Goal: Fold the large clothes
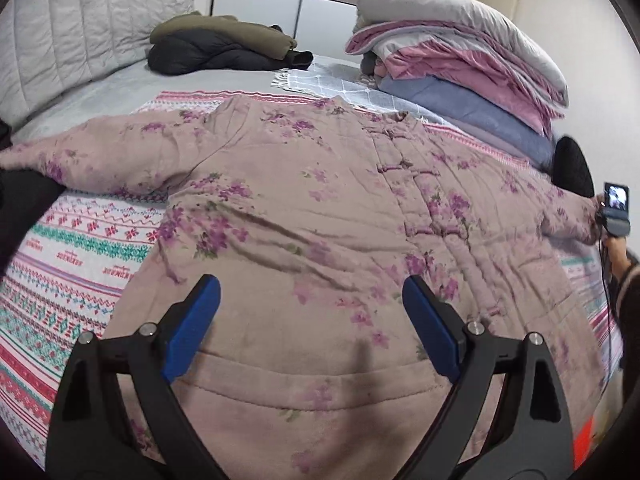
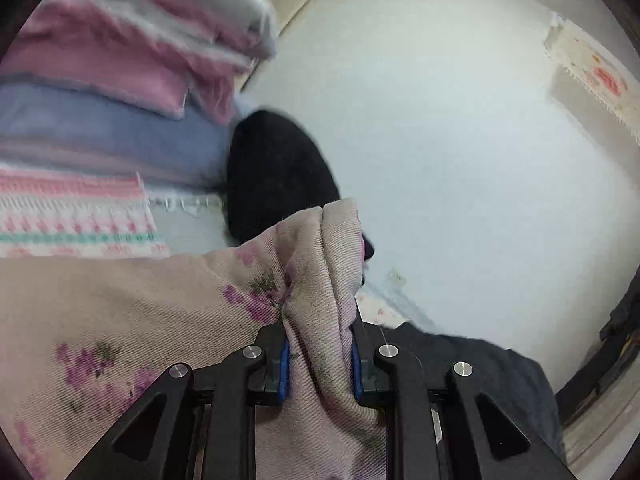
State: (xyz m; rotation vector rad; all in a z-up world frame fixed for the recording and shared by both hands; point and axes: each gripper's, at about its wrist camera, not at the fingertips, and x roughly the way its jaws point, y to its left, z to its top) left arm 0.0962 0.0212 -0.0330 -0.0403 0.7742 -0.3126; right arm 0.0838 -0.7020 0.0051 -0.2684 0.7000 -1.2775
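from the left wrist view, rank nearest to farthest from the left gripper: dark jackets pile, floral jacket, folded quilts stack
1. floral jacket: directly under the left gripper, spread on the bed.
2. folded quilts stack: far right side of the bed.
3. dark jackets pile: far left, by the headboard; close to the quilts in depth, hard to separate.

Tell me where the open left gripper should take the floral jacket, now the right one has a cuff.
Probably the other cuff: the free sleeve lies flat and straight on the patterned blanket, ending at the picture's left. Bring the left gripper in from beyond its end, mirroring the right gripper pinching the floral jacket.
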